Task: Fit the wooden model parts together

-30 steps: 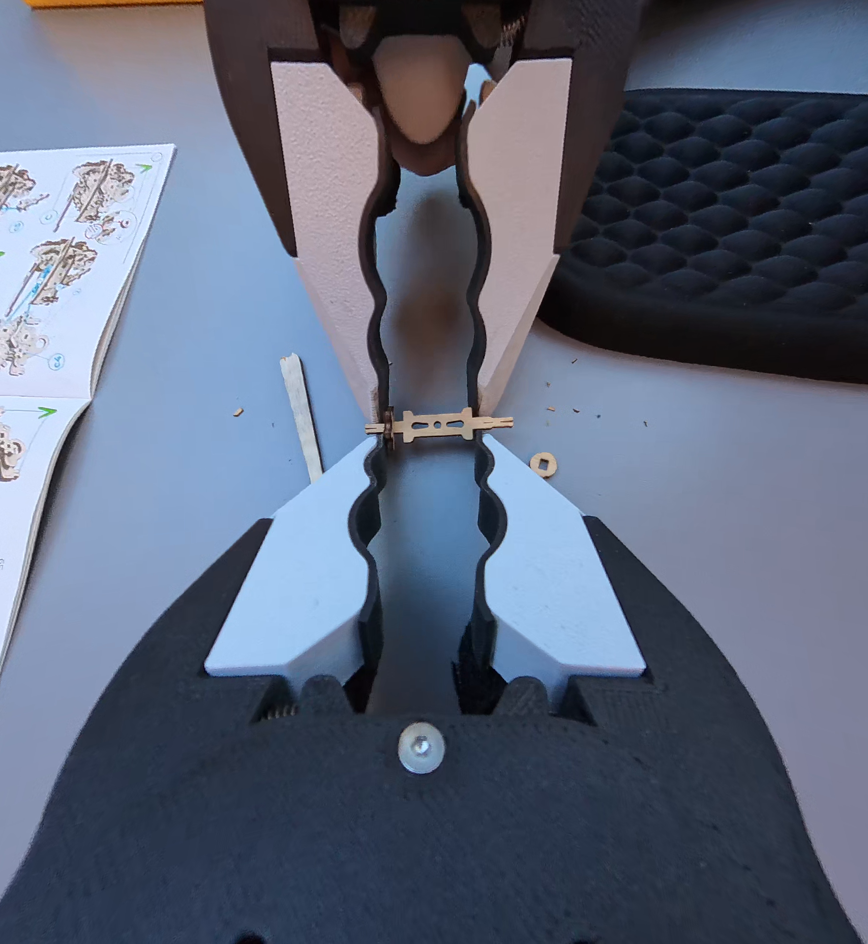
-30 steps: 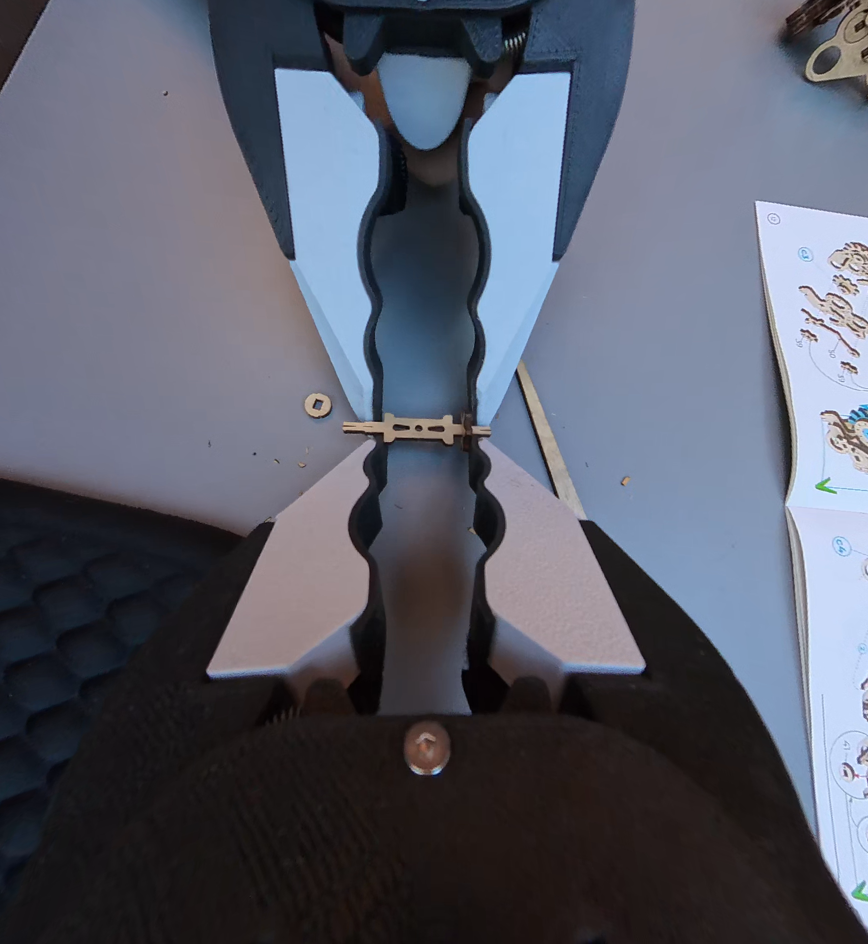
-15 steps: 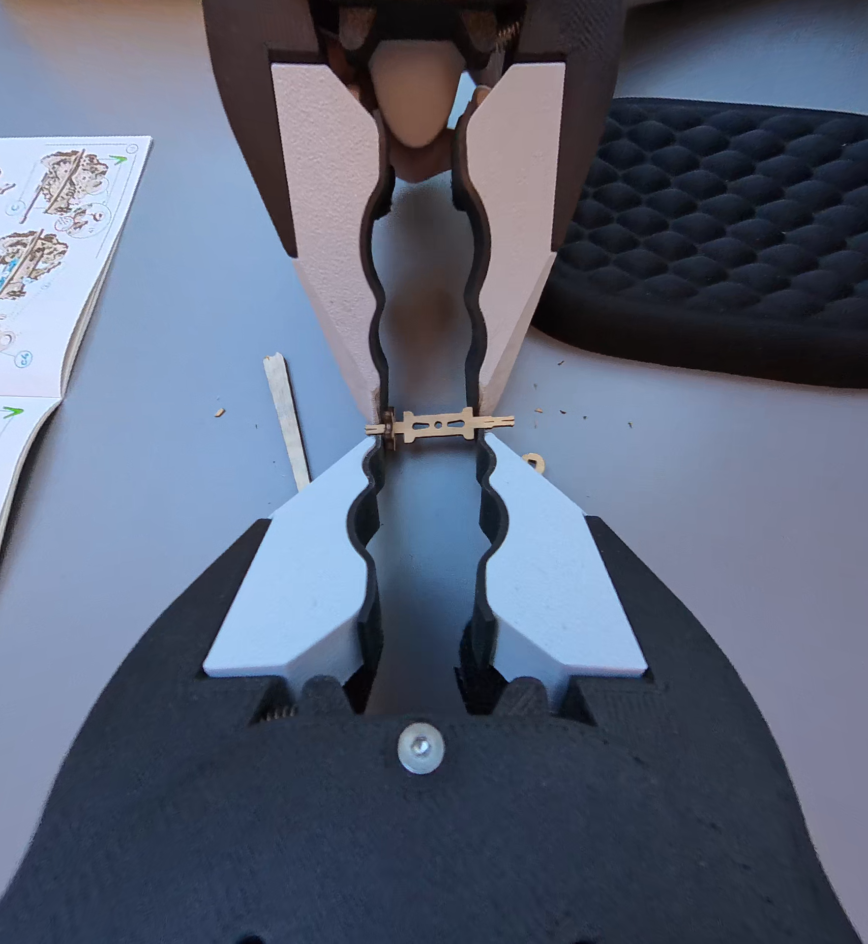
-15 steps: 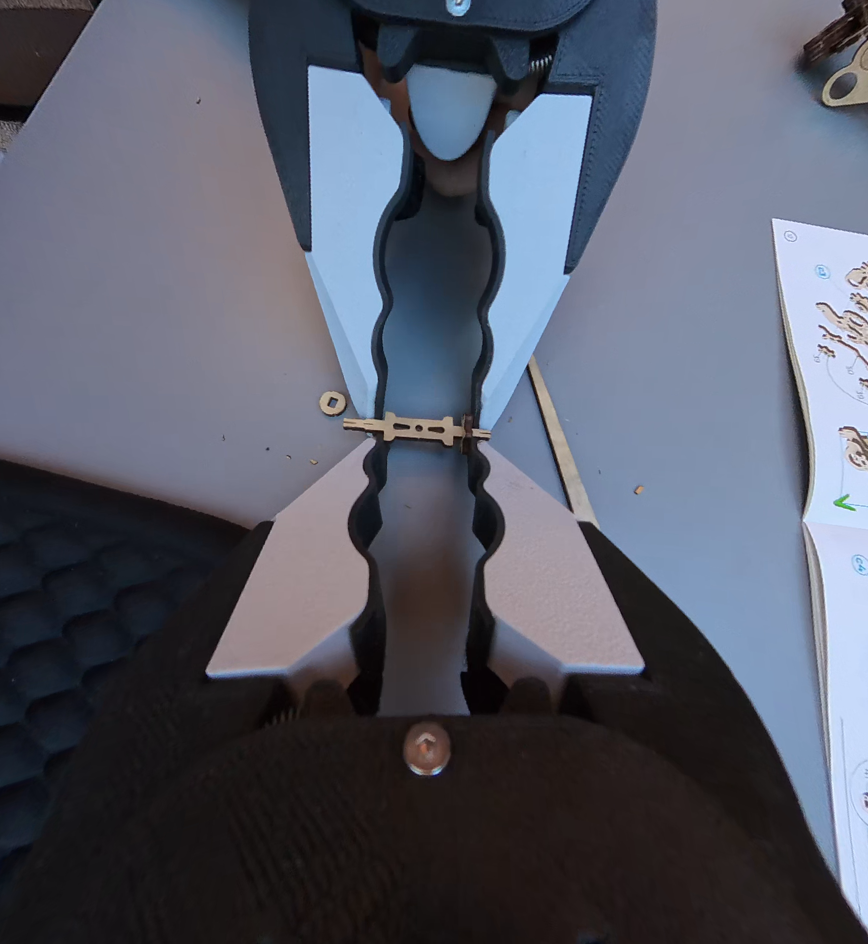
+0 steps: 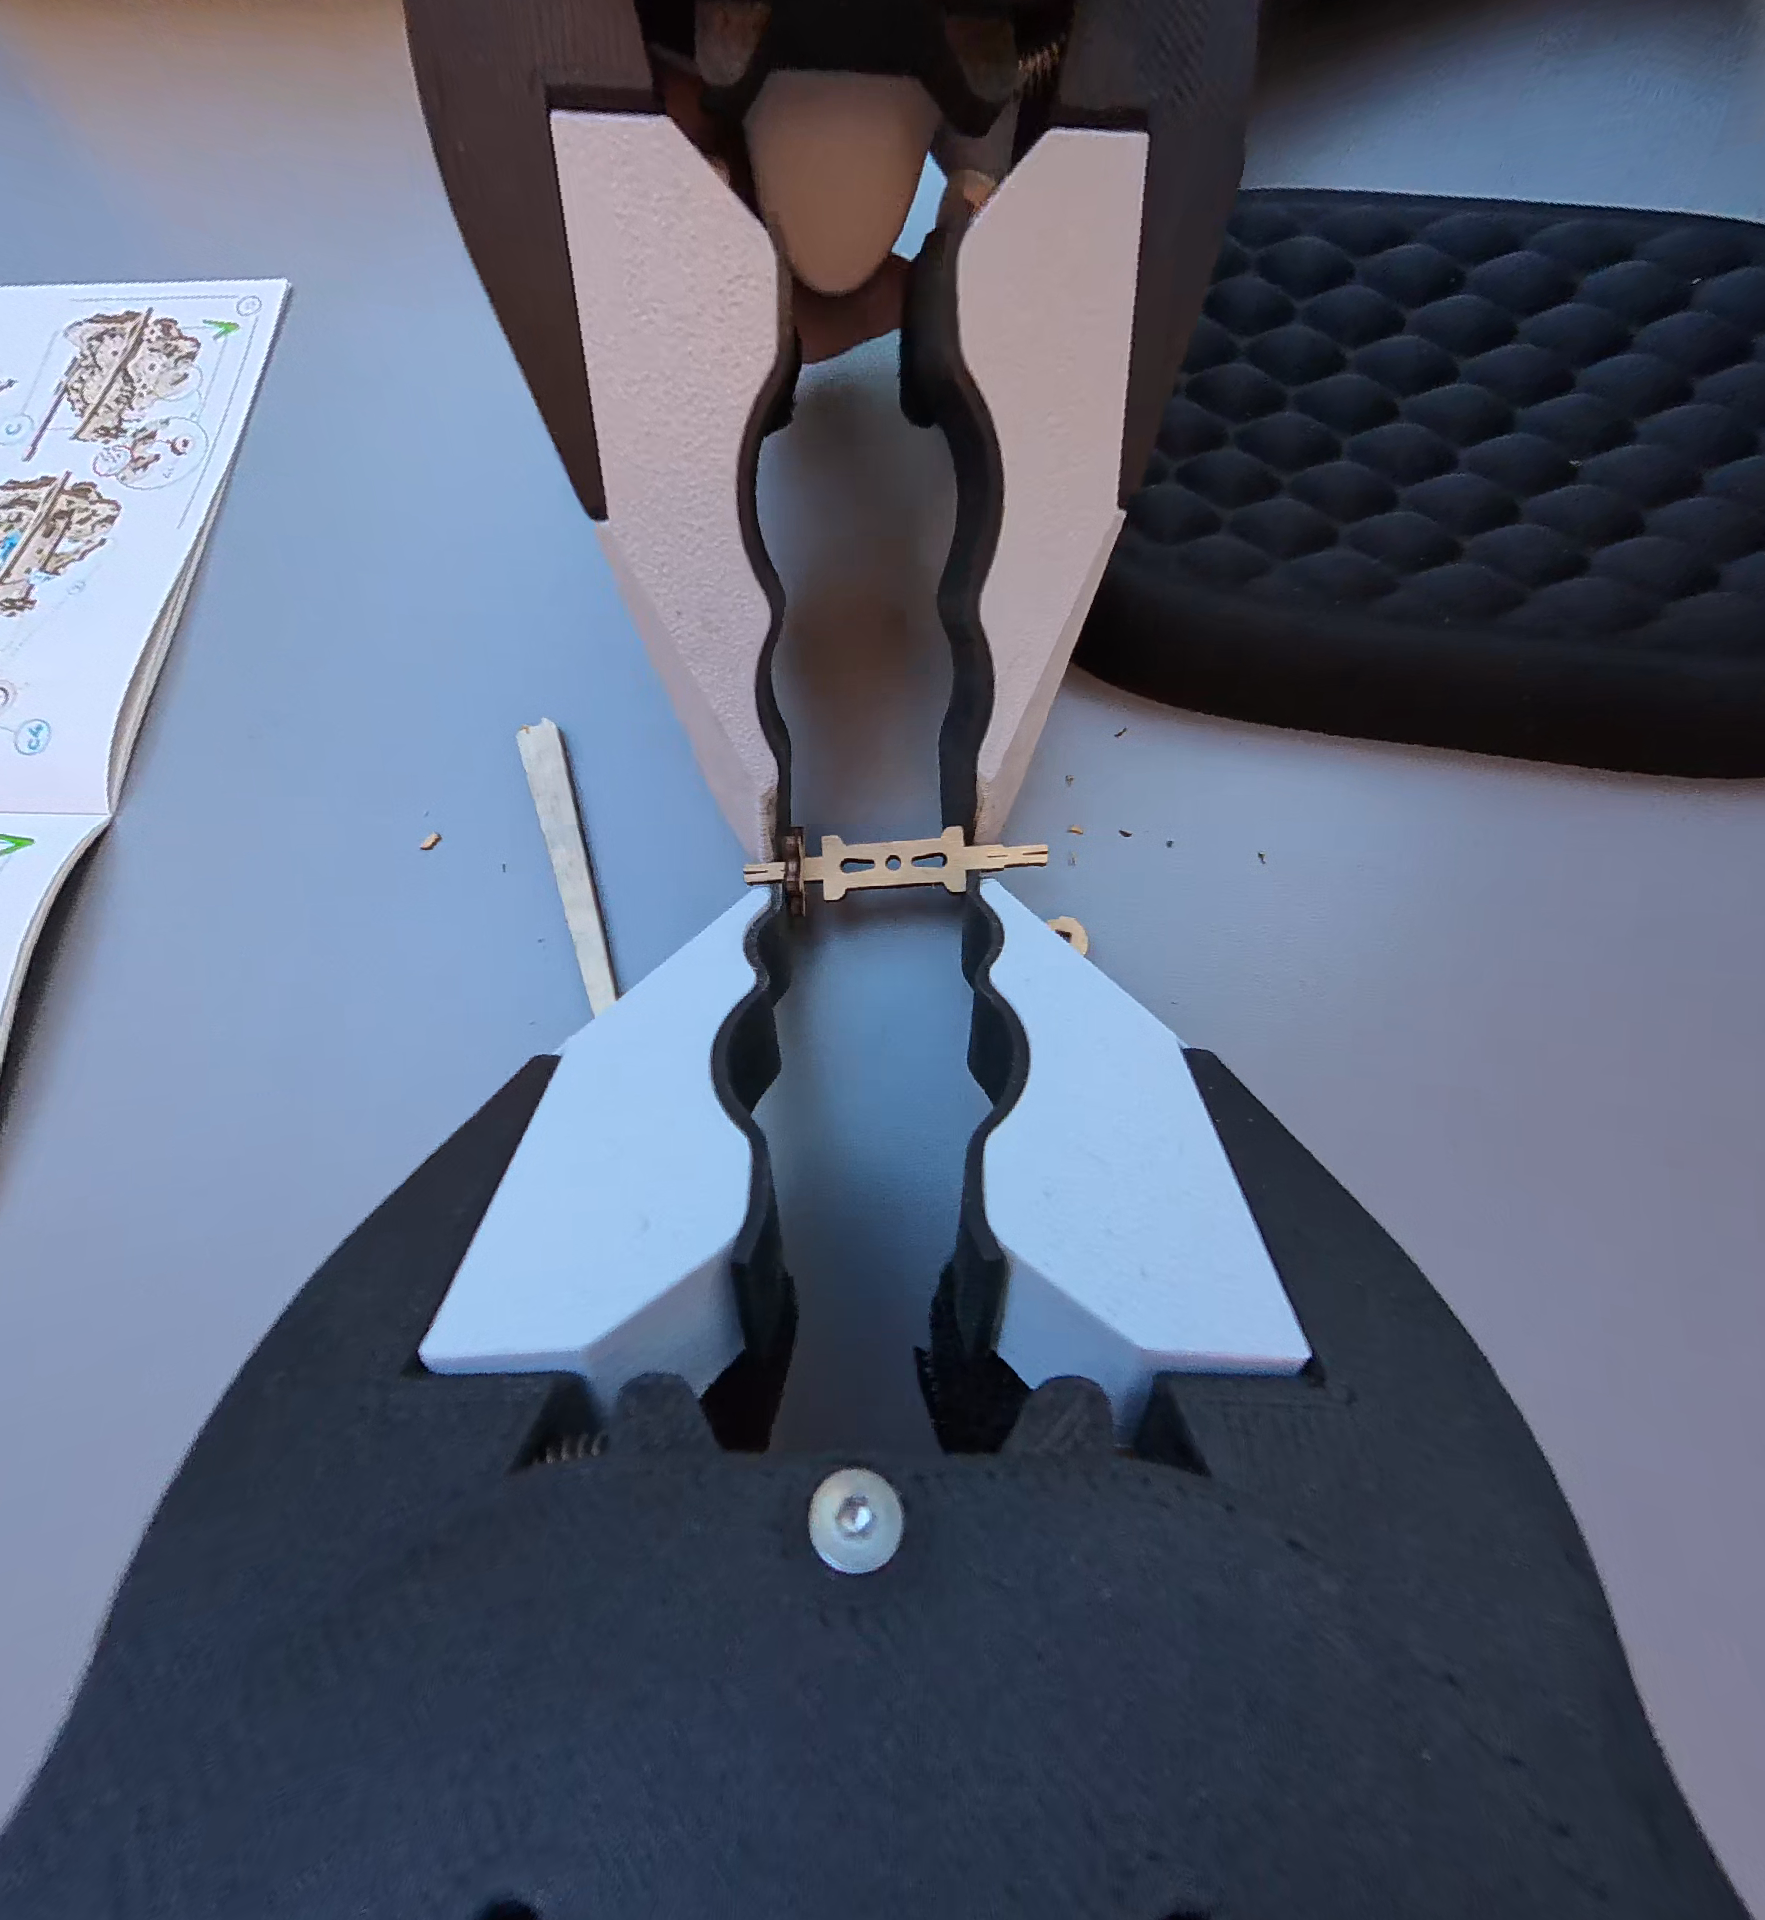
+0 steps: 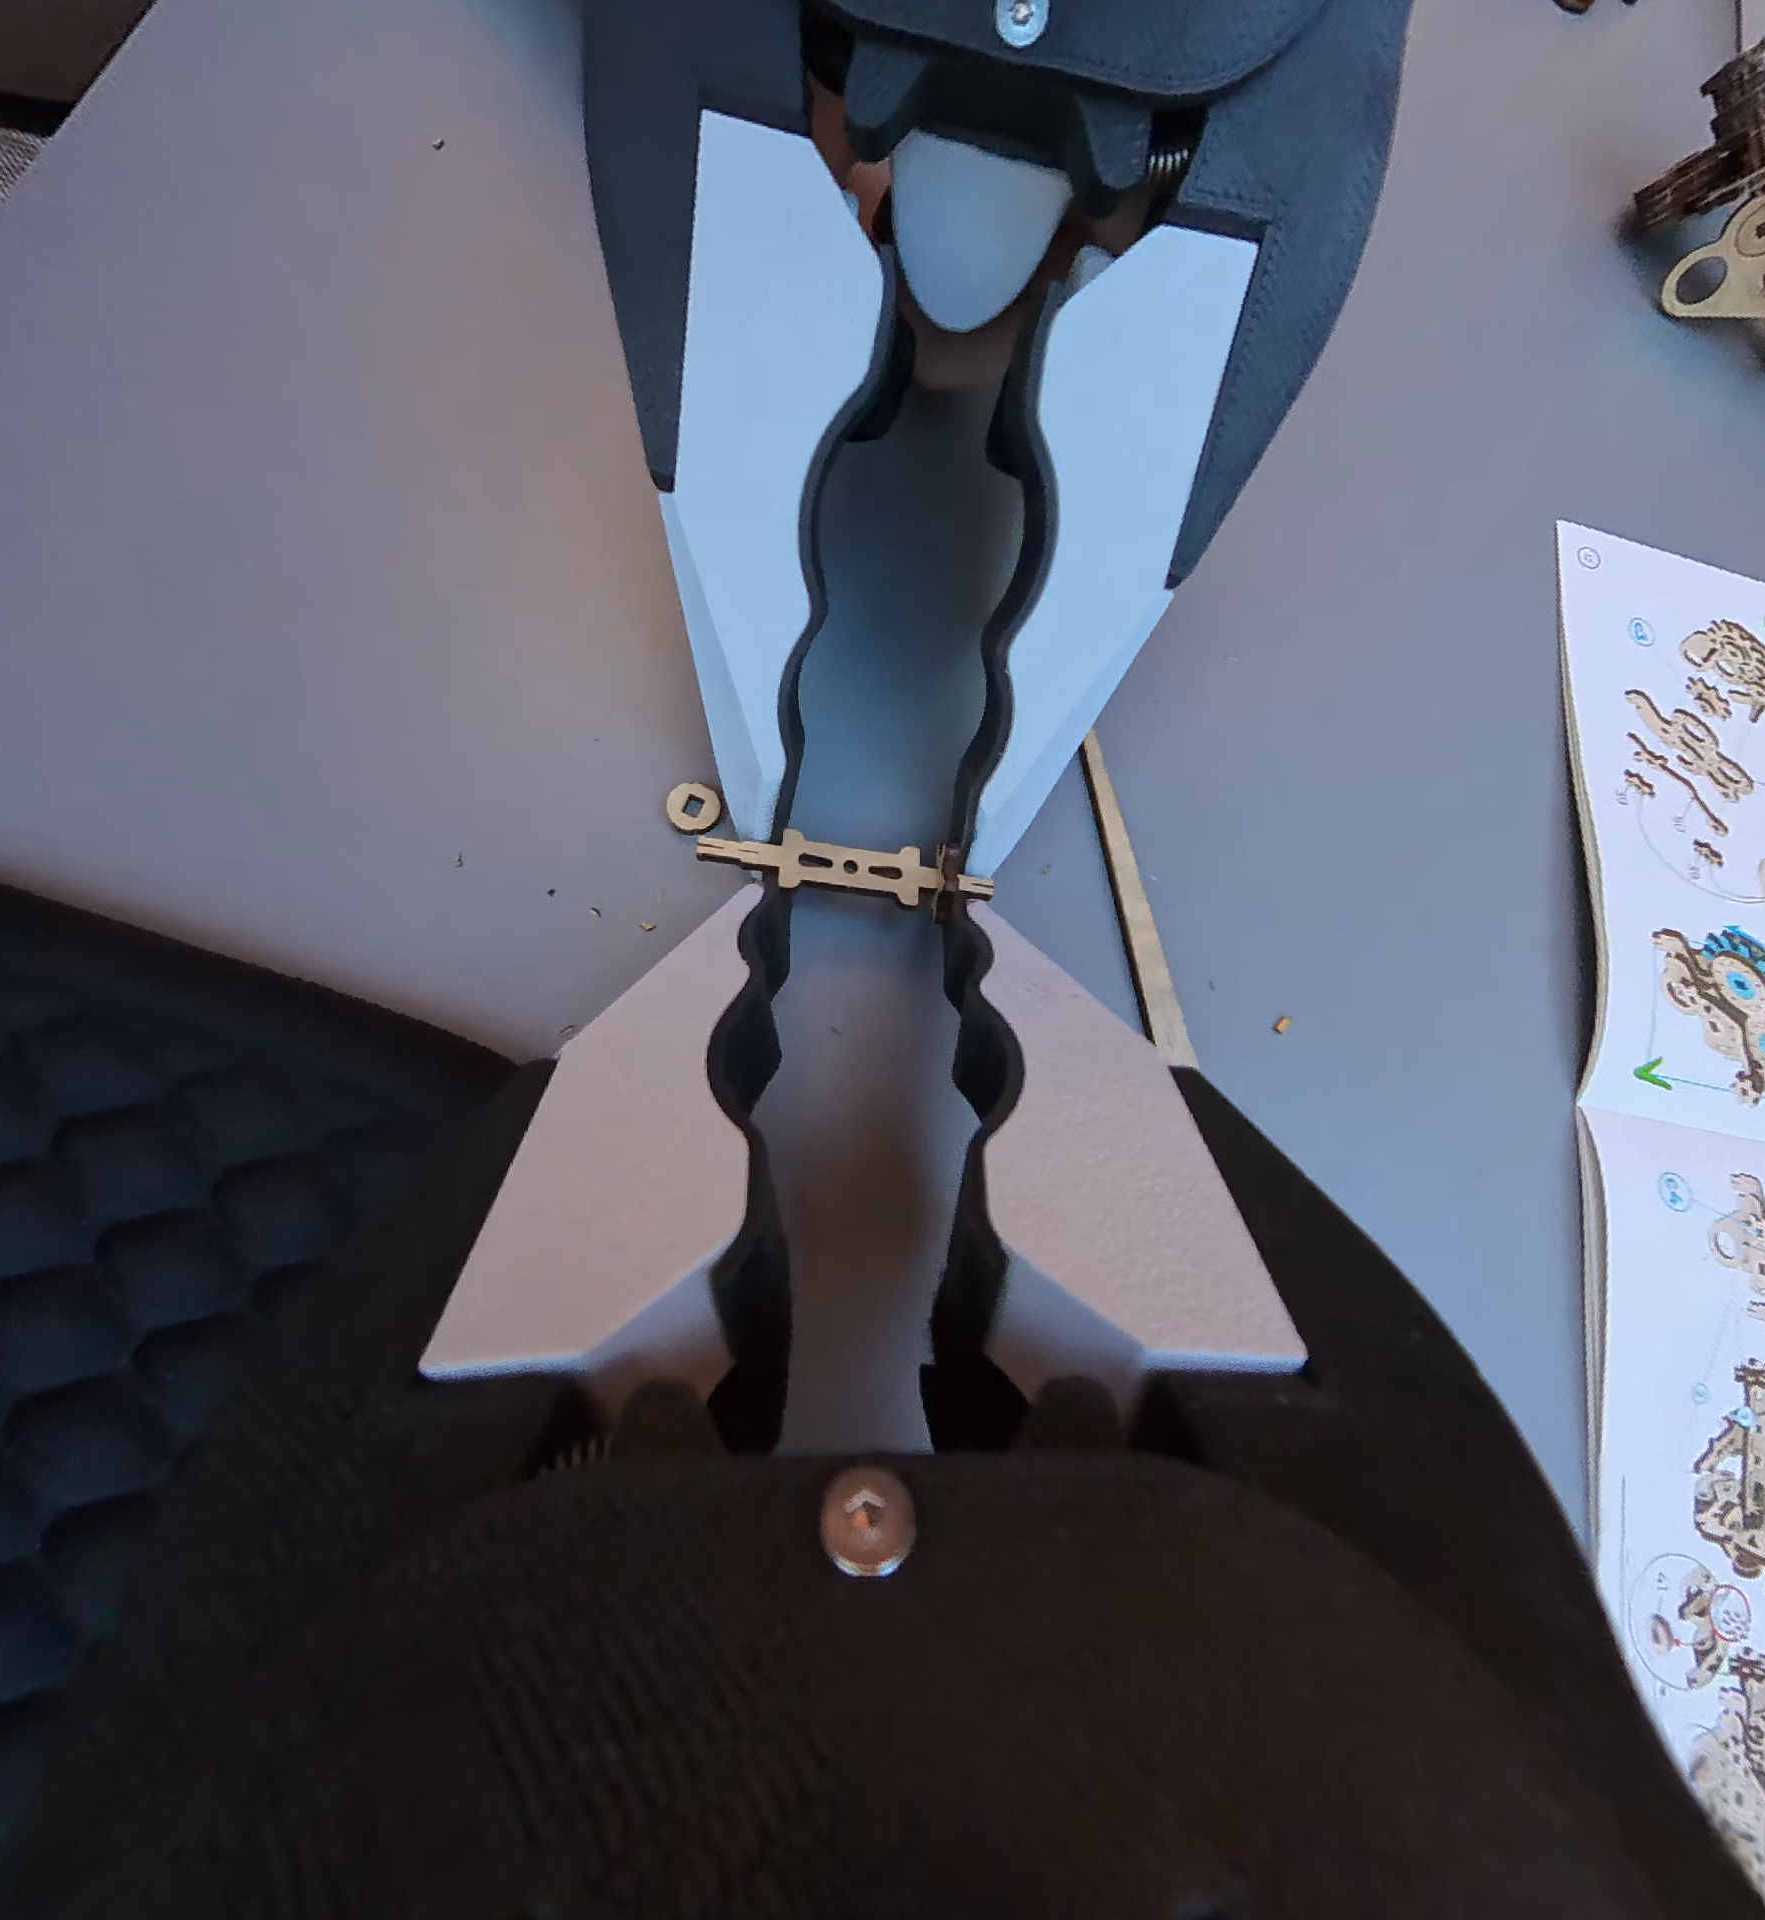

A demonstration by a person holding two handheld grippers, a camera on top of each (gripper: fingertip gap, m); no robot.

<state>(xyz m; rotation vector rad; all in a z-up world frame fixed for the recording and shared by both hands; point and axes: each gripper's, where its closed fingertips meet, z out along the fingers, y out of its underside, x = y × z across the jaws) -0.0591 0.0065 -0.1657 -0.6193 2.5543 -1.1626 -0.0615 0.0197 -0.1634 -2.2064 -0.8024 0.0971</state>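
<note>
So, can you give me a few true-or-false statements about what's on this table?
1. A slim wooden axle spans the gap at the tips of the left gripper's fingers. True.
2. A dark disc sits near one end of the axle. True.
3. The booklet is closed. False: it lies open, showing pictures.
4. The small wooden ring is threaded onto the axle. False: it lies loose on the grey table.
5. A partly built wooden model stands near the booklet. True.

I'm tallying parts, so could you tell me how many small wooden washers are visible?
2: a loose washer on the table, and a dark washer, seemingly slid onto the axle; others may be hidden.
</note>
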